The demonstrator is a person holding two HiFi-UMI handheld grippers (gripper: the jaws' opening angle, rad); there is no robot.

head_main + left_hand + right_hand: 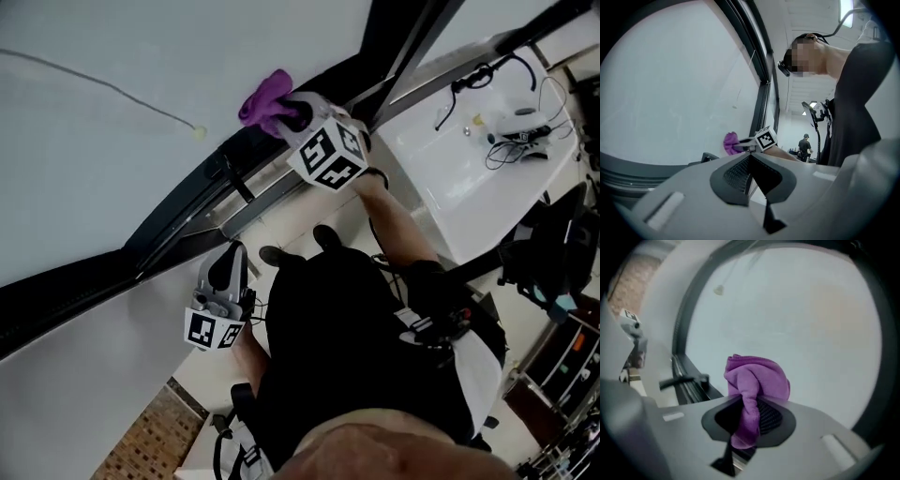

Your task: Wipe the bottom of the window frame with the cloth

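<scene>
Cloth, purple and bunched, sits pinched between the right gripper's jaws, at the bottom rail of the frame, by the glass. The left gripper hangs lower near the frame, jaws together on nothing.
</scene>
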